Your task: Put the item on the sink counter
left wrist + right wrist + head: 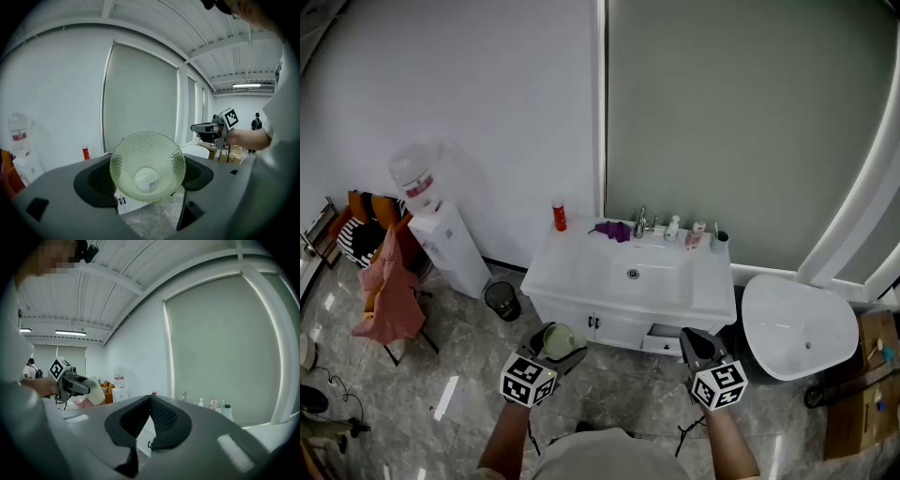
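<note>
White sink counter [581,274] against the back wall, basin in the middle. To its right, on the marble floor, a white bathtub [797,323]. Left of the counter, well apart, a water dispenser [445,239]. In front of the counter, short of it and off the floor: left gripper [555,345], jaws spread wide and clamped on a pale green dimpled glass bowl [147,164]. Alongside, right gripper [151,399], jaws closed tip to tip, nothing between. On the counter's back edge, purple cloth [614,230] and red bottle [560,216].
</note>
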The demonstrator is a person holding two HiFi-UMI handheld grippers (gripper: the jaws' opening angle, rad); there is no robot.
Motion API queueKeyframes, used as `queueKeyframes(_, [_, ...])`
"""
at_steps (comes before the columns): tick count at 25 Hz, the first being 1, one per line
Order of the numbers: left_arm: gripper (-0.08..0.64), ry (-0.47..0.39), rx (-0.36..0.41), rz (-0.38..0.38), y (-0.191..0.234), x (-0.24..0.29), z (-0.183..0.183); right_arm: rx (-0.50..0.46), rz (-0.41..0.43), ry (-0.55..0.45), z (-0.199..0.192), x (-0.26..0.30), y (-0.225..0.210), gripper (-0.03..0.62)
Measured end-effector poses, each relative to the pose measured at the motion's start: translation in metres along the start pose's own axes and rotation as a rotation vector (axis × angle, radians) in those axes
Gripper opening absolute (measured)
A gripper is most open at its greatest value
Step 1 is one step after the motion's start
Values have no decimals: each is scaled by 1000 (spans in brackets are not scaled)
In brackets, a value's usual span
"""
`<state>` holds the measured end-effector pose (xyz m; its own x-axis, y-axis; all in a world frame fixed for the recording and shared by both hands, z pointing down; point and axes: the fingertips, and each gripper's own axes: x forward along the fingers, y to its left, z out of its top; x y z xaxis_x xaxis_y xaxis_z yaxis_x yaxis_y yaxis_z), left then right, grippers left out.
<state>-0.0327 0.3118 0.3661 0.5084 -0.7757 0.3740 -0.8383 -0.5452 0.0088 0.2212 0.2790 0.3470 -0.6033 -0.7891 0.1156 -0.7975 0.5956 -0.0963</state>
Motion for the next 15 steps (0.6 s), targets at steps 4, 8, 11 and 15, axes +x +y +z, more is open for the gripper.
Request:
queueKeyframes(4, [394,-1,1,-7,2,0,1,-2,-6,-5,3,3,1,11])
queueKeyframes(8, [394,-6,4,-15,6,-1,1,-11,-3,-18,7,6,5,11])
queueKeyframes(11, [394,-13,0,-17,10,-3,1,-13,-7,-12,6,10,10,11])
queueKeyframes(15, [394,-11,-7,-26,14,-9,-4,8,-26,-3,1,14,16,11])
